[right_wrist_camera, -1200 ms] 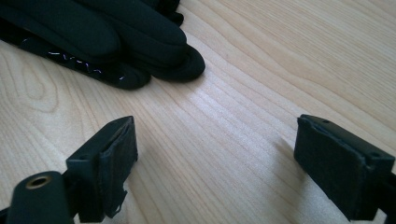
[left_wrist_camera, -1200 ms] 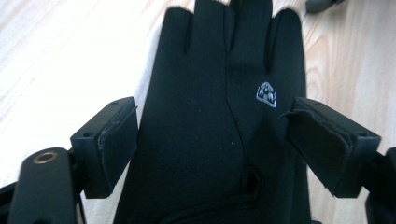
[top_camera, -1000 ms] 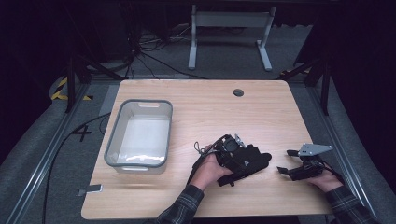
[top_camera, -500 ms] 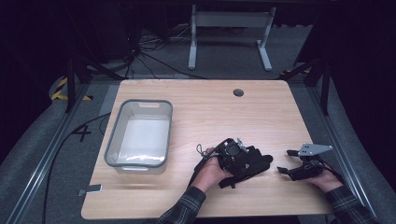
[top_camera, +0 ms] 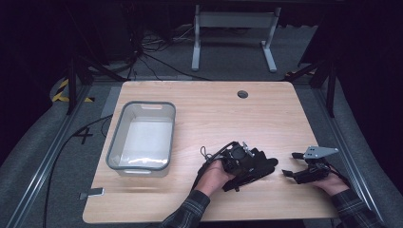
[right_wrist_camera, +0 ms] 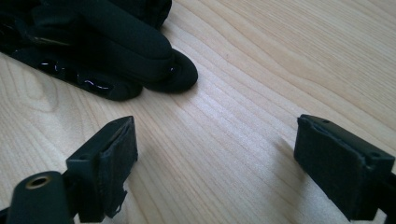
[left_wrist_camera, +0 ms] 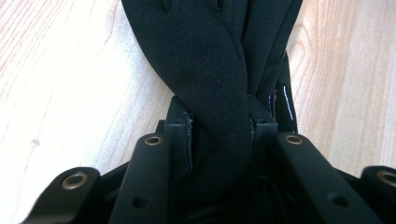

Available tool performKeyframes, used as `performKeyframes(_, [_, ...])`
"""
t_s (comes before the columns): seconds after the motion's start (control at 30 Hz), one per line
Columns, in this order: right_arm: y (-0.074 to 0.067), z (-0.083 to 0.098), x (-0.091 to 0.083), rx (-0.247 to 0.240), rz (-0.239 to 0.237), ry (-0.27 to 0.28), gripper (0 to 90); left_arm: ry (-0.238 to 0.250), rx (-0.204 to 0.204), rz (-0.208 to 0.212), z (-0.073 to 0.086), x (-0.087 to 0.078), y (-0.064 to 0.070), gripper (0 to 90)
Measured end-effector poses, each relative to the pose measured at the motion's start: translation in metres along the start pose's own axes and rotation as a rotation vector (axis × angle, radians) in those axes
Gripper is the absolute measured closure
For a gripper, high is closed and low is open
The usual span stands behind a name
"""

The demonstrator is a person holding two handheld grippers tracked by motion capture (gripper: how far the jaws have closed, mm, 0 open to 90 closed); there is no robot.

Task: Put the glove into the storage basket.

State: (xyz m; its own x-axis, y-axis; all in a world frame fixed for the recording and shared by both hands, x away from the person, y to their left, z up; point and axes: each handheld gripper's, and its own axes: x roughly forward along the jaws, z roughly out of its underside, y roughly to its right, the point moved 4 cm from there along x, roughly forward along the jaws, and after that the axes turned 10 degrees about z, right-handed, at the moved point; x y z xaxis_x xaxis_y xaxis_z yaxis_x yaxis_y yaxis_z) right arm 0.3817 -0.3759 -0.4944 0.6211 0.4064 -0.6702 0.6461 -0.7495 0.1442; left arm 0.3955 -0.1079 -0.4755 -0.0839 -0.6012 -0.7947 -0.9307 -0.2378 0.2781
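Desk [top_camera: 209,109]: the pale wood top takes up the middle of the high view; your work sits at its lower right, close to the near edge, so keep any lift short and away from that edge.
Bin [top_camera: 142,137]: the grey-rimmed clear tub stands at centre left of the high view, well apart from your hands. By the look of things it is the likely drop point, so plan a carry toward the left of the frame.
Glove [top_camera: 256,166]: this black fabric glove lies on the desk at lower centre of the high view, fingers pointing toward the right gripper. In the left gripper view the fabric [left_wrist_camera: 210,70] runs up from between the jaws.
Left gripper [top_camera: 237,159]: your jaws have just been closing and now pinch the glove's fabric between the pads. It is clenched on cloth, not on anything rigid, so check the bite before you raise it; a thin fold may slip.
Right gripper [top_camera: 297,173]: it rests at lower right of the high view with jaws spread wide and nothing between them; in the right gripper view the glove's fingertips [right_wrist_camera: 173,70] lie just beyond the pads.
Advice: lift slowly and let the loose fingers hang free. Keep the right gripper clear unless the cloth sags or snags.
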Motion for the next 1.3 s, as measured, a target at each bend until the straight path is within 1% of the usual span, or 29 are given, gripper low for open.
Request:
performKeyframes(0.03, [0.000,0.000,0.000,0.000,-0.001,0.001,13.8,0.005,0.000,0.005,0.000,-0.001,-0.001,70.2])
performKeyframes(0.07, [0.000,0.000,0.000,0.000,0.000,0.000,13.8,0.013,-0.009,0.015,0.001,-0.002,-0.002,70.3])
performKeyframes(0.1, [0.000,0.000,0.000,0.000,-0.001,0.001,13.8,0.013,-0.017,0.017,0.002,-0.003,-0.002,70.7])
performKeyframes(0.2, [0.000,0.000,0.000,0.001,-0.001,0.001,13.8,0.026,-0.023,0.011,0.002,-0.009,-0.001,71.4])
performKeyframes(0.23, [0.000,0.000,0.000,0.001,-0.001,0.001,13.8,0.036,-0.038,0.010,0.003,-0.010,0.000,71.6])
performKeyframes(0.27, [0.000,0.000,0.000,0.000,0.000,0.000,13.8,0.047,-0.040,0.017,0.003,-0.014,0.000,71.6])
performKeyframes(0.3, [0.000,0.000,0.000,0.000,0.000,0.000,13.8,0.047,-0.040,0.017,0.003,-0.014,0.000,71.7])
performKeyframes(0.33, [0.000,0.000,0.000,0.001,-0.001,0.001,13.8,0.052,-0.040,0.018,0.003,-0.017,0.000,71.7])
performKeyframes(0.37, [0.000,0.000,0.000,0.001,-0.001,0.001,13.8,0.062,-0.052,0.019,0.004,-0.019,0.001,71.7])
performKeyframes(0.4, [0.000,0.000,0.000,0.001,-0.001,0.001,13.8,0.073,-0.054,0.013,0.005,-0.026,0.001,71.7])
performKeyframes(0.43, [0.000,0.000,0.000,0.001,-0.001,0.001,13.8,0.073,-0.054,0.013,0.005,-0.026,0.001,71.7])
performKeyframes(0.53, [0.000,0.000,0.000,0.000,-0.001,0.001,13.8,0.100,-0.072,0.005,0.006,-0.036,0.002,71.7])
performKeyframes(0.67, [0.000,0.000,0.000,0.000,-0.001,0.001,13.8,0.130,-0.092,-0.017,0.008,-0.053,0.001,71.7])
performKeyframes(0.8, [0.000,0.000,0.000,0.000,-0.001,0.001,13.8,0.169,-0.120,-0.044,0.013,-0.074,-0.001,71.7])
performKeyframes(0.83, [0.000,0.000,0.000,0.000,0.000,0.001,13.8,0.174,-0.120,-0.053,0.014,-0.079,-0.001,71.7])
performKeyframes(0.93, [0.000,0.000,0.000,0.001,-0.001,0.001,13.8,0.191,-0.136,-0.071,0.018,-0.094,-0.002,71.7])
performKeyframes(1.03, [0.000,0.000,0.000,0.000,0.000,0.001,13.8,0.198,-0.145,-0.100,0.020,-0.108,-0.004,71.6])
performKeyframes(1.07, [0.000,0.000,0.000,0.000,0.000,0.001,13.8,0.201,-0.147,-0.112,0.022,-0.116,-0.004,71.7])
performKeyframes(1.1, [0.000,0.000,0.000,0.000,-0.001,0.001,13.8,0.201,-0.147,-0.112,0.022,-0.116,-0.004,71.6])
performKeyframes(1.13, [0.000,0.000,0.000,0.000,-0.001,0.001,13.8,0.211,-0.157,-0.124,0.024,-0.125,-0.006,71.6])
performKeyframes(1.17, [0.000,0.000,0.000,0.000,-0.001,0.001,13.8,0.211,-0.157,-0.124,0.024,-0.125,-0.006,71.6])
performKeyframes(1.27, [0.000,0.000,0.000,0.000,-0.001,0.001,13.8,0.223,-0.170,-0.152,0.028,-0.139,-0.009,71.6])
performKeyframes(1.3, [0.000,0.000,0.000,0.000,-0.001,0.001,13.8,0.225,-0.174,-0.155,0.030,-0.143,-0.010,71.6])
